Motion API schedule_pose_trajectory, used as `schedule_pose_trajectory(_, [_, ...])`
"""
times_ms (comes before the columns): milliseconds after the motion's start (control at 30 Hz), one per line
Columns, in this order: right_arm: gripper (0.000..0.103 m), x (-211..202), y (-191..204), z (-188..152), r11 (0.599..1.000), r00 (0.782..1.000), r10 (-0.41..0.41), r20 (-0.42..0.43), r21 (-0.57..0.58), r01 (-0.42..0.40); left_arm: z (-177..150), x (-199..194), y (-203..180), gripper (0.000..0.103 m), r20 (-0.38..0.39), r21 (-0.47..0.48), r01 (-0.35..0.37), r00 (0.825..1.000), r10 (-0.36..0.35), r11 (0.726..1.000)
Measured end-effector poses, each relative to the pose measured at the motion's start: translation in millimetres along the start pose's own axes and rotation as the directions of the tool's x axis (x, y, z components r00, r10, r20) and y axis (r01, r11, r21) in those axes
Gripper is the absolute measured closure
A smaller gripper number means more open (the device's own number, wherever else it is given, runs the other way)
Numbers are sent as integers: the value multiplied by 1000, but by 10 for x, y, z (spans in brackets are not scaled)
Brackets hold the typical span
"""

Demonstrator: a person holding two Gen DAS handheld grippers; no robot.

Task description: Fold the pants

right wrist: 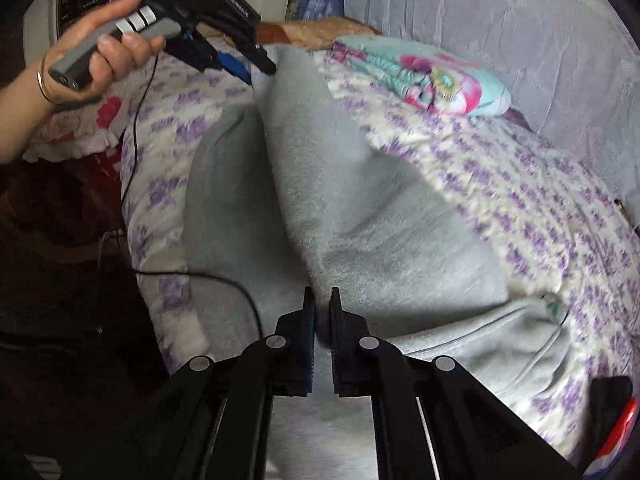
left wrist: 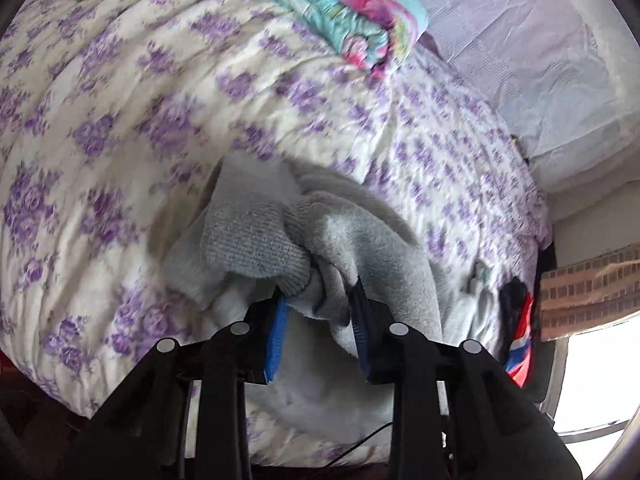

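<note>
Light grey fleece pants [right wrist: 360, 208] lie stretched and partly lifted over a bed with a white and purple floral cover [right wrist: 540, 216]. My left gripper [left wrist: 318, 290] is shut on a ribbed cuff end of the pants [left wrist: 256, 240], bunched between its blue pads. It also shows in the right wrist view [right wrist: 256, 62], held by a hand at the far end of the pants. My right gripper [right wrist: 322, 300] is shut on a fold of the pants at the near end, lifting a ridge of cloth.
A folded turquoise and pink floral quilt [left wrist: 340, 8] lies at the back of the bed, also in the right wrist view [right wrist: 432, 76]. A pale wall [left wrist: 540, 60] borders the bed. A black cable [right wrist: 192, 276] trails over the bed's left edge. A red and blue item [left wrist: 520, 344] sits at the bed's right edge.
</note>
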State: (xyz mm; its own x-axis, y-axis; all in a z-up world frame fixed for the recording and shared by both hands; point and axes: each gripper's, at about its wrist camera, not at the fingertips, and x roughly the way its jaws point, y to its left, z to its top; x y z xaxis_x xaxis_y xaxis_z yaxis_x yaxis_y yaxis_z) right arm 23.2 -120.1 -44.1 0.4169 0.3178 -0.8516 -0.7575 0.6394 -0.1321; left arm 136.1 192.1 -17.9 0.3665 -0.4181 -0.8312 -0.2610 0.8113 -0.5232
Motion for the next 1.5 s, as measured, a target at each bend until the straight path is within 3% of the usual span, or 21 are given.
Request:
schedule_pose_trajectory(67, [96,144,115,-152,999,1000,-1,-11,53,1,-133,179,223,74,-61,-14,-20,998,19,1000])
schedule_pose_trajectory(133, [96,102,104,-194,995,1000,5,21,98,-8,-235,237,352,76,-71,-1,-19,997,18,1000])
schedule_pose_trajectory(233, [96,-166,14,-169,988,995,34,99,146,-48,-305,104,359,77,-36,17,14,999,-14,1000])
schedule_pose_trajectory(367, [96,-514,24,-133,989,982,60,181,121,-83,-333,-151,283,79,38,58,20,999,-22,998])
schedule_pose_trajectory(467, [96,-454,123,-201,991,982,89,166,82,-103,-352,-124,345,79,32,40,23,999,-24,999])
schedule_pose_trajectory(567, [96,-232,141,-280,986,988,106,109,118,-119,-407,-4,414,79,-1,19,24,1000,-24,1000])
schedule_pose_trajectory(667, [96,-247,94,-286,976,983,128,132,158,-148,-463,29,392,79,-1,17,27,1000,-27,999])
schedule_pose_trajectory(700, [96,-289,84,-279,975,981,131,147,162,-154,-484,21,353,78,13,23,32,999,-32,999])
schedule_pose_trajectory(767, [96,-358,67,-270,973,977,132,166,165,-159,-513,11,224,61,52,50,20,998,-23,999])
schedule_pose_trajectory(867, [95,-385,74,-278,975,978,126,167,163,-154,-491,53,73,61,88,85,-19,996,12,996])
schedule_pose_trajectory(1033, [95,-356,84,-335,973,979,123,160,177,-151,-417,228,185,61,51,35,-19,999,17,999])
schedule_pose_trajectory(1100, [95,-348,64,-359,968,978,133,163,191,-163,-438,195,223,70,74,27,-7,997,5,1000])
schedule_pose_trajectory(1167, [95,-330,45,-369,965,976,143,162,198,-174,-436,158,276,88,99,19,27,995,-29,999])
schedule_pose_trajectory(1333, [95,-344,78,-321,967,976,140,165,191,-171,-374,110,314,94,140,-28,109,985,-104,994])
schedule_pose_trajectory(1500, [95,-622,125,-241,975,971,149,190,138,-176,-384,-261,74,94,188,71,67,979,-79,995])
